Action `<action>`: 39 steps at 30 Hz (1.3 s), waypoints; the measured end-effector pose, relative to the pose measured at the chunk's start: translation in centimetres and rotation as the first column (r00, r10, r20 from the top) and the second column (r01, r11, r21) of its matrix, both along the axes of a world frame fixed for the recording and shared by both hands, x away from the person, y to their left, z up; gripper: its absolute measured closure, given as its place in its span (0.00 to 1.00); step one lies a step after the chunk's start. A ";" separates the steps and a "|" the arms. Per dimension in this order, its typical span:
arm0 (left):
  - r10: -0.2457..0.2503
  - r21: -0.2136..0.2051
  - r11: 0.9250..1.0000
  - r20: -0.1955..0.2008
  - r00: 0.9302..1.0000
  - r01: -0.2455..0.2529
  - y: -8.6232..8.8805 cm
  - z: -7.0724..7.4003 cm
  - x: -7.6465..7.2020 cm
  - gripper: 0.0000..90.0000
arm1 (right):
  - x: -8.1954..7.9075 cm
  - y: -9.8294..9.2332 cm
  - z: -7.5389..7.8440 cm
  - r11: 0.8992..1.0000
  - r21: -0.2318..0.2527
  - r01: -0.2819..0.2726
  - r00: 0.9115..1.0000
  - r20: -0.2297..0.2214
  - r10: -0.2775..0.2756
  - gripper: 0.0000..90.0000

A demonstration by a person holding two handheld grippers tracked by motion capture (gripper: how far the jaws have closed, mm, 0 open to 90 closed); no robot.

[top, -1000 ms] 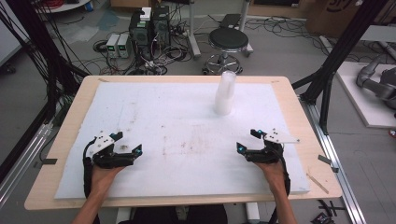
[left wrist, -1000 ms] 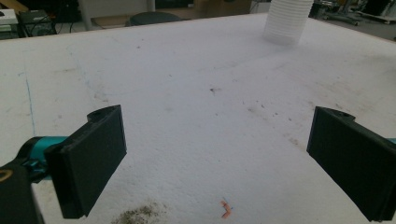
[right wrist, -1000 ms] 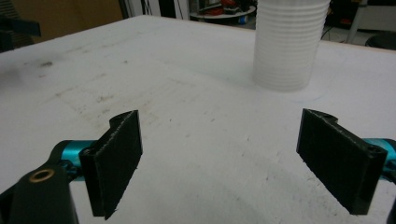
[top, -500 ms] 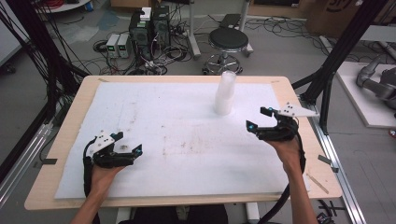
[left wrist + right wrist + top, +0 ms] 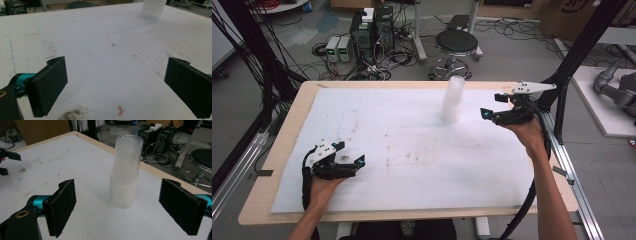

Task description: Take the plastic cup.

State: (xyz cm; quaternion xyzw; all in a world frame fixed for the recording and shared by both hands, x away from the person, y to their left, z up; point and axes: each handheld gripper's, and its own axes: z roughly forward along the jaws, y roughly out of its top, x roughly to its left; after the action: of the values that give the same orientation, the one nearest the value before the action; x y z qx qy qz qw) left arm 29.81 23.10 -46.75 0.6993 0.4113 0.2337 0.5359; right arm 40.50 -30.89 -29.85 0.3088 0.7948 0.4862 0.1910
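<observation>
While the right hand-held gripper (image 5: 497, 107) hung above the far right part of the white foam-covered counter (image 5: 412, 150), its black jaws stood wide apart and held nothing. Seen in the right gripper view, the tall stack of clear, nested plastic cups (image 5: 126, 172) stood upright between the lines of the two jaws but well beyond them, untouched. In the high view the stack of cups (image 5: 452, 100) stood near the counter's far edge, just to the left of the right hand-held gripper (image 5: 117, 207) and apart from it. The left hand-held gripper (image 5: 343, 162) rested low over the near left part of the counter, well apart from the stack, its jaws likewise spread wide and empty; the left gripper view showed the bare, speckled counter between them and the base of the stack (image 5: 152, 10) far off. The step in hand appeared to be the approach to the stack, with no grasp yet made. The next move would probably call for carrying the open jaws forward to either side of the stack, level with its upper cups, then closing gently, since thin clear plastic may buckle or tip under a hard or off-centre squeeze.
</observation>
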 end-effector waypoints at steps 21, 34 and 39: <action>-0.001 0.001 1.000 -0.005 1.000 0.001 0.0 0.0 0.0 0.05 | 8.6 2.3 2.7 0.988 -0.140 -0.060 0.996 -0.078 0.049 0.15; -0.002 0.002 1.000 -0.005 1.000 0.002 -0.1 0.0 0.0 0.05 | 11.6 4.7 1.2 0.982 -0.149 -0.114 0.987 -0.133 0.094 0.15; -0.002 0.004 1.000 -0.004 1.000 0.002 -0.1 0.0 0.0 0.05 | 12.3 5.8 0.1 0.982 -0.149 -0.118 0.985 -0.142 0.096 0.15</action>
State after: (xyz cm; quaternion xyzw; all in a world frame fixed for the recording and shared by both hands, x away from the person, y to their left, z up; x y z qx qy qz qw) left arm 29.86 23.02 -46.75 0.7012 0.4111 0.2323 0.5341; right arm 52.78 -25.06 -29.76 0.2815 0.8571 0.4100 0.1344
